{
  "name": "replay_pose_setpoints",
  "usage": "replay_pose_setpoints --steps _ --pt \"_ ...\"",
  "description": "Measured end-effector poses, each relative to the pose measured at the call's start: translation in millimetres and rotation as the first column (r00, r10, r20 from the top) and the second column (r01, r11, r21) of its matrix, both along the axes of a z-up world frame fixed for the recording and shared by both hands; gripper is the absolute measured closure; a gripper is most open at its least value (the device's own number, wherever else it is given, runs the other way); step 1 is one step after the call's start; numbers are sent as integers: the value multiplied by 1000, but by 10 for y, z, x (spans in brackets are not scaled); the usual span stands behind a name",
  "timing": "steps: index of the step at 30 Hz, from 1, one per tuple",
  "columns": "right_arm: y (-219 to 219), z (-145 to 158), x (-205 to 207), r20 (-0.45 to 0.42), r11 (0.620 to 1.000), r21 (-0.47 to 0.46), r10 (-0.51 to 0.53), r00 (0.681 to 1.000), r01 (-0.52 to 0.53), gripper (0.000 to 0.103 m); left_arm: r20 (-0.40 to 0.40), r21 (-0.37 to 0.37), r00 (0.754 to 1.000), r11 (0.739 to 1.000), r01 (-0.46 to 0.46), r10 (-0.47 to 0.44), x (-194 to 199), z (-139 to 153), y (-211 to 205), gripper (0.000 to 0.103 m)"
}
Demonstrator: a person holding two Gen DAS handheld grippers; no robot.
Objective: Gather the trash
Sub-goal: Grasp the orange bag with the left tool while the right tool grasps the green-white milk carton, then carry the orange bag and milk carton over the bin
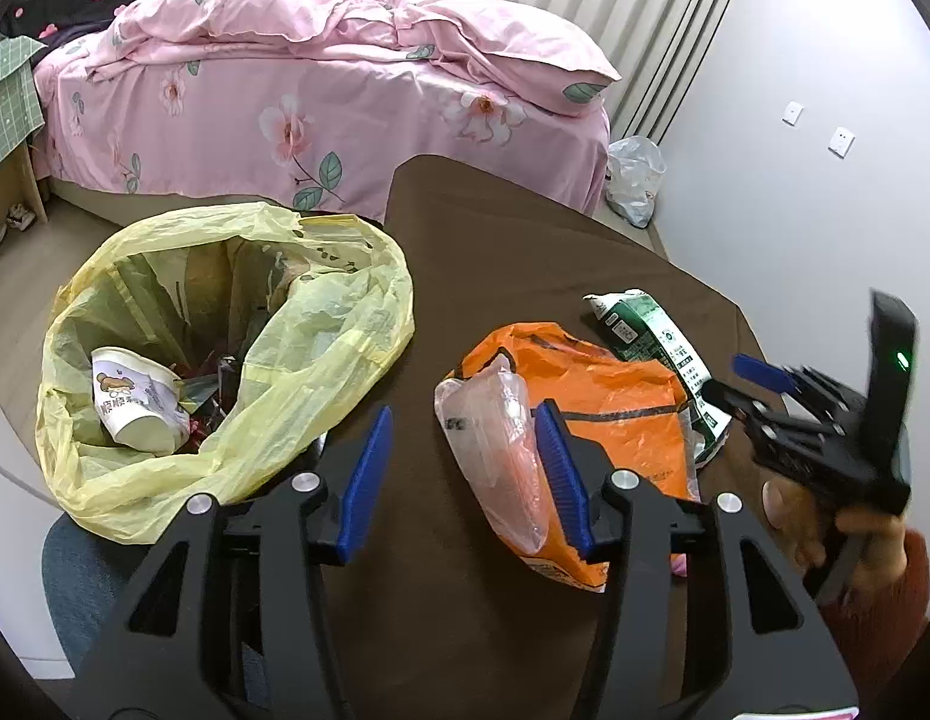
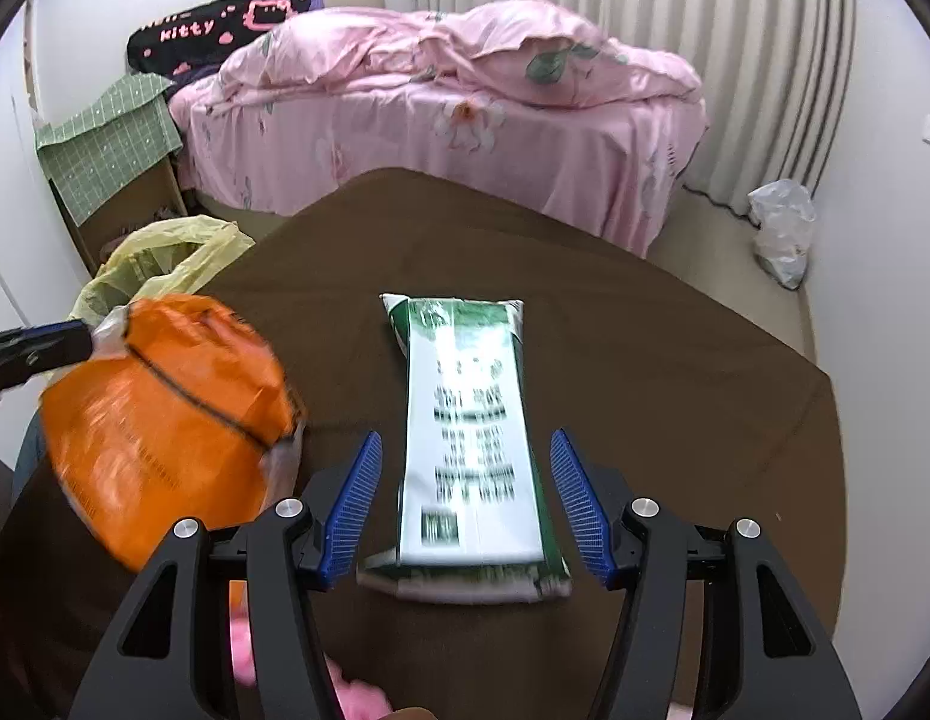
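I saw both grippers spread: left gripper [image 1: 462, 480] beside the crumpled orange plastic bag [image 1: 609, 414], right gripper [image 2: 465, 504] straddling the blurred green-and-white wrapper [image 2: 471, 432], print unreadable.

orange bag [image 1: 615, 414], yellow bin liner [image 1: 225, 360], seemingly green-white wrapper [image 2: 471, 438]

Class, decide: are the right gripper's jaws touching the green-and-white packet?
Apart. In the right wrist view, the right gripper straddles the green-and-white packet, with brown tablecloth visible either side.
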State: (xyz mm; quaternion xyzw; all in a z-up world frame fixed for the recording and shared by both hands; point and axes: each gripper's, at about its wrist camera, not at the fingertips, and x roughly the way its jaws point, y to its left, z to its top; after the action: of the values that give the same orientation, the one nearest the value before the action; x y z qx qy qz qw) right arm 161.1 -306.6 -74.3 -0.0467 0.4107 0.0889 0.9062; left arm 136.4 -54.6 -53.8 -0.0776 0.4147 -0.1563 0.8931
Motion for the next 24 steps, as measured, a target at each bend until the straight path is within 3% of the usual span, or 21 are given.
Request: replay_pose_setpoints --steps 5,10,18,21,24 --pt "83 -127 316 -65 999 -31 3 998 -5 47 19 -3 1000 1000 8 -8 -30 -15 30 52" --pt "145 -256 611 -137 999 -45 5 991 -11 47 14 -57 1000 998 20 -19 -23 -30 98 51" --pt "129 -326 1078 -211 1000 10 -26 977 28 47 10 -97 1000 995 26 -26 -16 -76 240 48" --pt "136 -266 1065 -187 1000 -3 -15 982 14 48 14 -100 1000 995 19 -18 -27 -73 300 48" --pt "126 -108 879 -107 1000 -15 -3 994 1 48 24 -109 1000 994 8 -5 -37 -61 364 47"
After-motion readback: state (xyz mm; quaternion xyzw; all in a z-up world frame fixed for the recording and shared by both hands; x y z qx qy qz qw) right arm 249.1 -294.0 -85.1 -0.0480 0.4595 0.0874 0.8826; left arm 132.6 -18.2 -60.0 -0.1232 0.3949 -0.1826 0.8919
